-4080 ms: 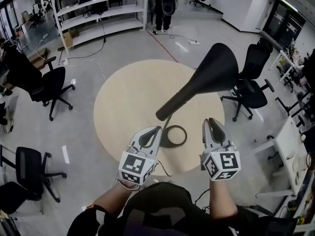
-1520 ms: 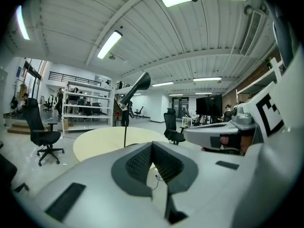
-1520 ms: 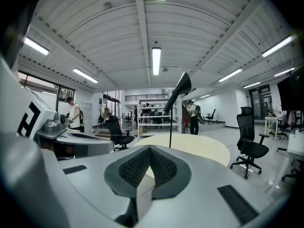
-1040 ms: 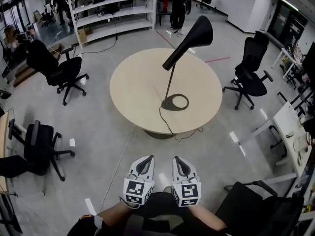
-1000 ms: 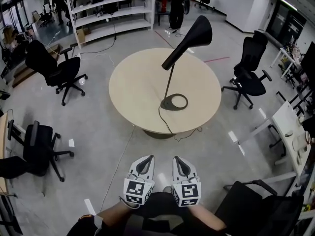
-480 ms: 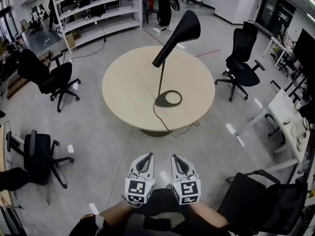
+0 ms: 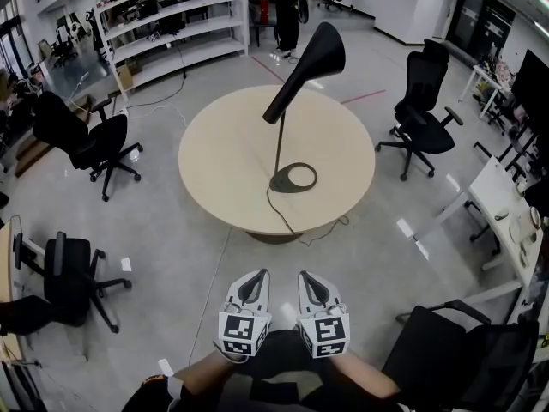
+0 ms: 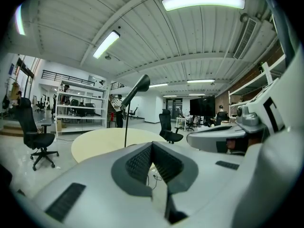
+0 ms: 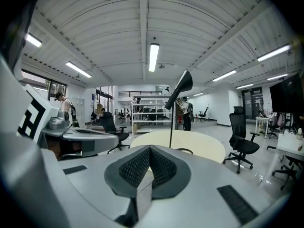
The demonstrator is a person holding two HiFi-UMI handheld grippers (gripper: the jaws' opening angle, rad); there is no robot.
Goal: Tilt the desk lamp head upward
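Lamp: We see the black desk lamp with a long cone-shaped head (image 7: 306, 69) standing near the middle of the round pale wooden table (image 7: 214, 157). Its thin stem rises from a flat ring-shaped base (image 7: 293, 178).
Lamp head: It sits tilted, the wide mouth raised and facing away from us, the narrow end lower and nearer us.
Cord: A black cord (image 7: 279, 213) runs from the base across the tabletop and over the near edge to the grey floor.
Left gripper: Our grey left gripper (image 7: 256, 277) sits low, close to our body and well apart from the table. Its ribbed pads are pressed together with nothing between them.
Right gripper: Our grey right gripper (image 7: 307, 279) sits just beside the left one, jaws likewise closed on nothing. Both grippers point toward the lamp.
Surroundings: Black office chairs (image 7: 81, 140) stand around the table, and white shelving (image 7: 171, 24) lines the far wall.
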